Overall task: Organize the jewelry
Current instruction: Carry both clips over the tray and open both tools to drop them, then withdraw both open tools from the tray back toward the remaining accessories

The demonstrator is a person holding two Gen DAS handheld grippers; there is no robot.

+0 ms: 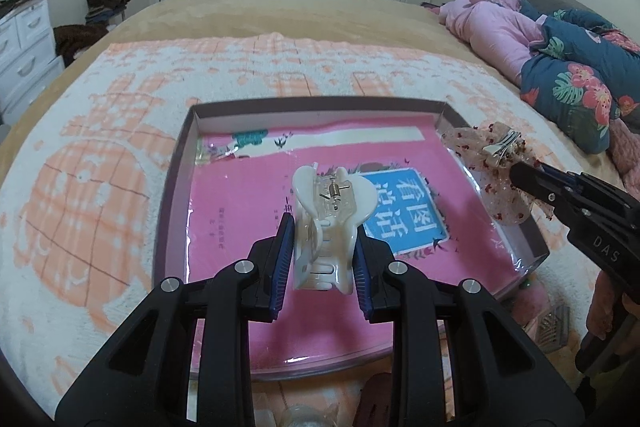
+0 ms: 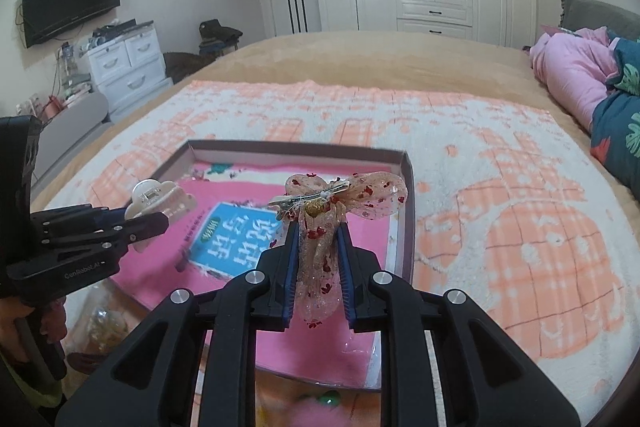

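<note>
My left gripper (image 1: 322, 227) is shut on a white claw hair clip (image 1: 326, 223) and holds it above the shallow box (image 1: 176, 187) with a pink book inside. My right gripper (image 2: 318, 255) is shut on a sheer pink bow hair clip with red dots (image 2: 332, 223), held above the box's right part (image 2: 408, 211). In the left wrist view the bow (image 1: 492, 163) hangs over the box's right wall, held by the right gripper (image 1: 520, 179). In the right wrist view the left gripper (image 2: 160, 221) and claw clip (image 2: 156, 199) are at the left.
The box lies on an orange-and-white towel (image 1: 100, 167) on a bed. Pink and floral bedding (image 1: 560, 67) is piled at the right. Small items lie near the box's front edge (image 1: 552, 323), and a brown clip (image 1: 376, 399) is below it.
</note>
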